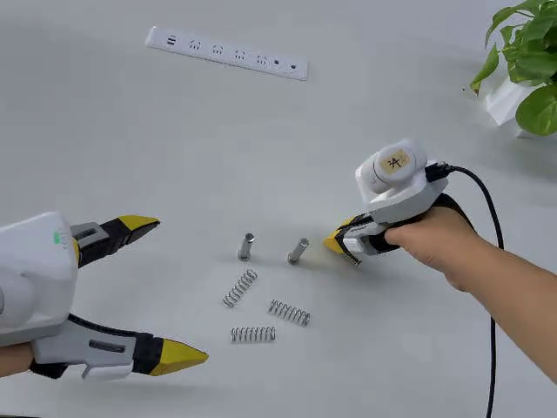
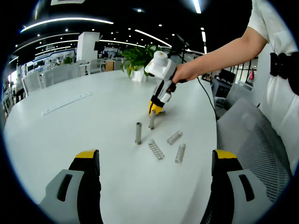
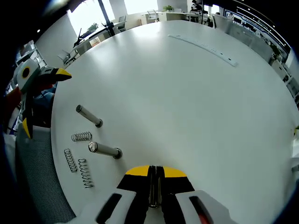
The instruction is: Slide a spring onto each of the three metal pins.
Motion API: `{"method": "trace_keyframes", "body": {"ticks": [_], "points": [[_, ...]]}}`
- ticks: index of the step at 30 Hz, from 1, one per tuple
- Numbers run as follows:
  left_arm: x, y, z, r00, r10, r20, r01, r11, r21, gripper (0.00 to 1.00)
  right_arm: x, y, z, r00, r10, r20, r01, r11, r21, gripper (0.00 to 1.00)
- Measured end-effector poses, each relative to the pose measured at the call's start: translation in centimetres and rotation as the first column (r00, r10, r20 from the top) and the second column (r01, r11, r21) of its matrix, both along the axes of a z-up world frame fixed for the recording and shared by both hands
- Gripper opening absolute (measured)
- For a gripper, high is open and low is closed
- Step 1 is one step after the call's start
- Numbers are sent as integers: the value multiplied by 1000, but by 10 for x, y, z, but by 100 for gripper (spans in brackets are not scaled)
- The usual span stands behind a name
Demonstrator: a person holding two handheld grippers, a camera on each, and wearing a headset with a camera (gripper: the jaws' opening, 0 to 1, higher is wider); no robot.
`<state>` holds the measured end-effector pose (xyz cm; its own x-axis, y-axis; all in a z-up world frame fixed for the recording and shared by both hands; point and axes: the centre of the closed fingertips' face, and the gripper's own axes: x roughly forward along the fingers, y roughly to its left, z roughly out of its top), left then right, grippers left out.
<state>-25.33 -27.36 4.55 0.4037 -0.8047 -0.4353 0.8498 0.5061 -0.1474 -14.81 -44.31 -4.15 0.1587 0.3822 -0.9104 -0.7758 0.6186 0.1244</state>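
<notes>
Two metal pins (image 1: 246,246) (image 1: 298,251) stand upright on the white table. Three springs (image 1: 240,287) (image 1: 289,312) (image 1: 253,333) lie just in front of them. My right gripper (image 1: 344,244) rests low at the table beside the right pin. It is shut on a third metal pin (image 3: 153,193), seen between its jaws in the right gripper view. My left gripper (image 1: 172,290) hovers at the lower left, wide open with nothing in it, facing the springs (image 2: 156,149) and pins (image 2: 138,133).
A white power strip (image 1: 226,52) lies at the back of the table. A potted plant (image 1: 522,61) stands at the back right. The right gripper's black cable (image 1: 487,218) trails toward the near right edge.
</notes>
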Motion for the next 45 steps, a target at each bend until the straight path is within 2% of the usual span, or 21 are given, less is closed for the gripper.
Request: {"method": "trace_keyframes", "body": {"ticks": [13, 24, 45], "points": [[-1, -1, 2, 1000, -7, 5, 7, 1000, 0, 99, -4, 0, 17, 999, 2, 37, -3, 1000, 27, 5], [-2, -3, 4, 1000, -18, 7, 18, 1000, 6, 99, -7, -8, 33, 997, -12, 76, 8, 999, 50, 5], [-4, -7, 6, 999, -32, 10, 32, 999, 16, 99, -19, -24, 48, 988, -76, 133, 61, 992, 112, 4]]}}
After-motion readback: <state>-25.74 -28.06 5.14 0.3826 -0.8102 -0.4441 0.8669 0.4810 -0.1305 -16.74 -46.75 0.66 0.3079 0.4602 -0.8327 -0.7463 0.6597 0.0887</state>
